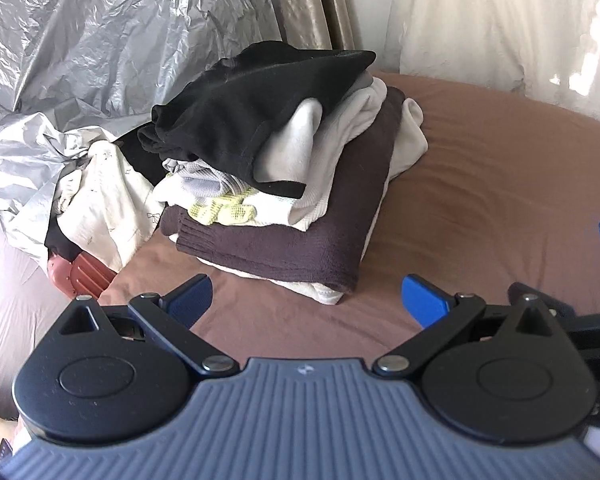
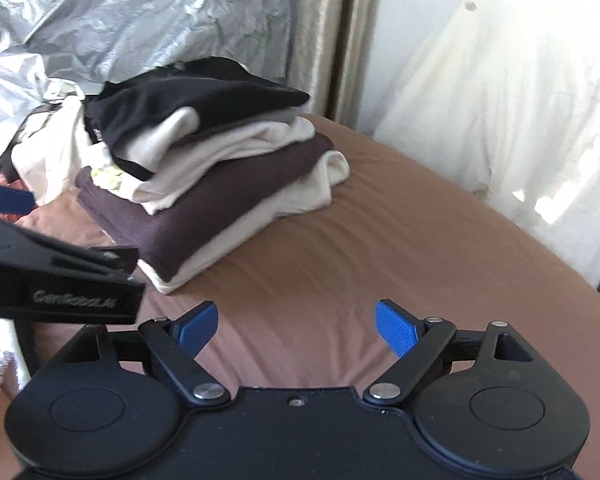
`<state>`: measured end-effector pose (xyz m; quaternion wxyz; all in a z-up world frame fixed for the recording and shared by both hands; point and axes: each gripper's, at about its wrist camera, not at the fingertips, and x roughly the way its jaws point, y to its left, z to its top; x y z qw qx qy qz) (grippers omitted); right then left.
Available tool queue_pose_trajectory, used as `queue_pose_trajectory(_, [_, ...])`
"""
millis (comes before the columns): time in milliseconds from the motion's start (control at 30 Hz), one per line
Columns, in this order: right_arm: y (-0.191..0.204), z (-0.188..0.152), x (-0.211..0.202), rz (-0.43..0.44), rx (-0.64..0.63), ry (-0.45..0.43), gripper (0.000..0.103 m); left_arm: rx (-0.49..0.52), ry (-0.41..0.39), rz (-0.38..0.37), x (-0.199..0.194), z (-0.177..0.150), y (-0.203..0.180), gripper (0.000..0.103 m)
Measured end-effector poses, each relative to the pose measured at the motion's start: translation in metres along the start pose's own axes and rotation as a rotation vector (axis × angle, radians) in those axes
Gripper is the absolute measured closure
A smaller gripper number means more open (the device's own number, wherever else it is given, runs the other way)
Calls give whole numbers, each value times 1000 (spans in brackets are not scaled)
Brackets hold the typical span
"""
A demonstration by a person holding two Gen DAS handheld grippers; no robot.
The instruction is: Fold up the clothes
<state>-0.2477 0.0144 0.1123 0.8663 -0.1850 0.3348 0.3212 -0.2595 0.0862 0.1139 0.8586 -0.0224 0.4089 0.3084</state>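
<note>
Folded stack [image 1: 284, 184] lay upper centre on bed [image 1: 480, 200]. Left hand-held gripper [image 1: 306, 300] and right hand-held gripper [image 2: 296, 326] below it, apart, wide open, empty.

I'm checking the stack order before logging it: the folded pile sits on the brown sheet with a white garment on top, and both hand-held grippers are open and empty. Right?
Not quite: the top garment is black, not white, as the left wrist view shows. The rest holds.

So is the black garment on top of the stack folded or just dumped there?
Loosely folded at best: the black garment is doubled over but rumpled, sitting askew on the stack of clothes, overhanging the neater layers below.
</note>
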Motion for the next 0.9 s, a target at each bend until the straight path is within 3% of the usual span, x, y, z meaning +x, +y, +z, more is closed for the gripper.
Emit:
queue_pose_trajectory(233, [-1,-2,10,-56,-9,27,13,52,9,21,9,-1,-6,0])
queue_pose_trajectory(900, [-2,-6,10,-34,-19,27,13,67,3,42,6,-5,-9,0])
